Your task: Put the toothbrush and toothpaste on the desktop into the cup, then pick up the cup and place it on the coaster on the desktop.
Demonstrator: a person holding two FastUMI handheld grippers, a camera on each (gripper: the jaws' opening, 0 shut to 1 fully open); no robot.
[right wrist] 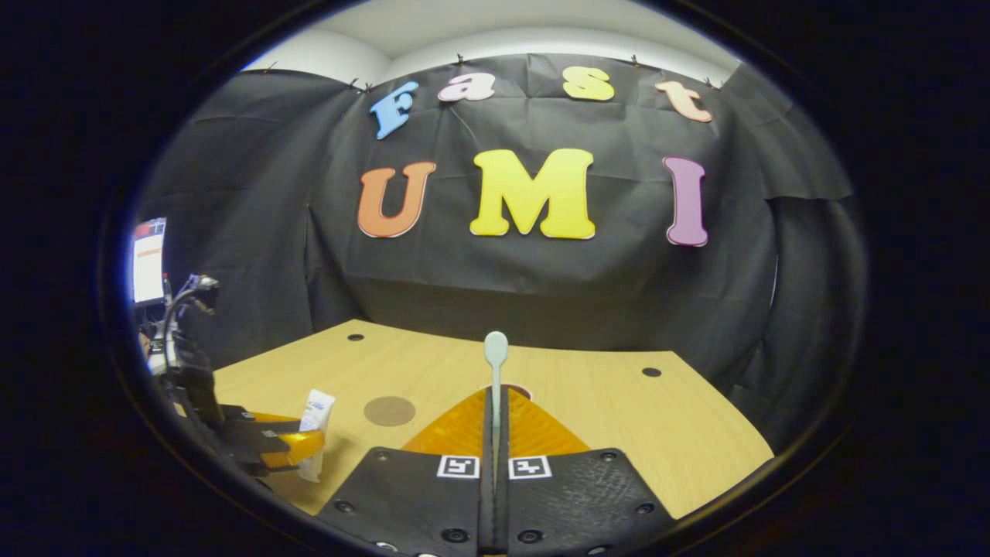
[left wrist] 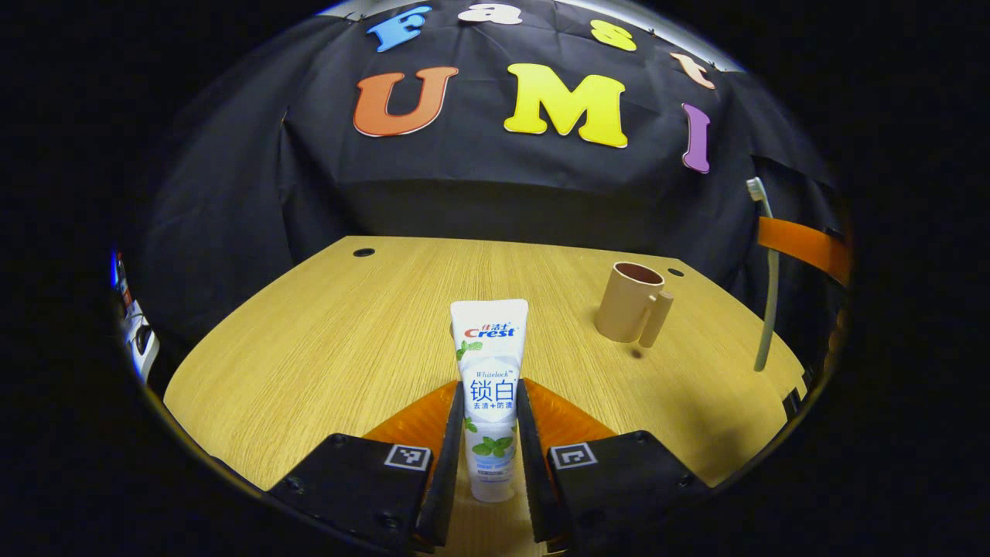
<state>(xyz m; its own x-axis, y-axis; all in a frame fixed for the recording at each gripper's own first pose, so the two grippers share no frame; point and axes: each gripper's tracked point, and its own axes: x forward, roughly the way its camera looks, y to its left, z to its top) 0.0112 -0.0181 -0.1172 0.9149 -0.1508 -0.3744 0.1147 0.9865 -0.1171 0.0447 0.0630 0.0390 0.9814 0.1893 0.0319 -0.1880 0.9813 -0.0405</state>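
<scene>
The toothpaste (left wrist: 490,387) was a white tube printed with the red-and-blue "Crest" name, a small "Whitelock" line, large blue Chinese characters and green mint leaves. In the left gripper view it stood upright above the desktop (left wrist: 332,340), cap end down, and the left gripper (left wrist: 490,456) was clamped on its lower half, 1 finger pressed to each side. In the right gripper view the same tube (right wrist: 315,433) showed at the far left, held in that gripper (right wrist: 288,452).

The right gripper (right wrist: 495,433) had its 2 fingers closed together on the handle of the toothbrush (right wrist: 495,371), whose pale head rose straight above them. In the left gripper view the toothbrush (left wrist: 768,278) hung upright at the right edge, above the table, head up.

The cup (left wrist: 628,302), a tan mug with a dark inside and its handle toward the camera, stood on the desktop to the right of the tube, well apart from it. The coaster (right wrist: 389,411), a flat brown disc, lay on the wood between the 2 grippers in the right gripper view.

The desktop was light wood grain with small dark round holes near its far edge. Black cloth walled the booth, with pale wall above it, and a lit screen (right wrist: 148,259) stood at the far left.
</scene>
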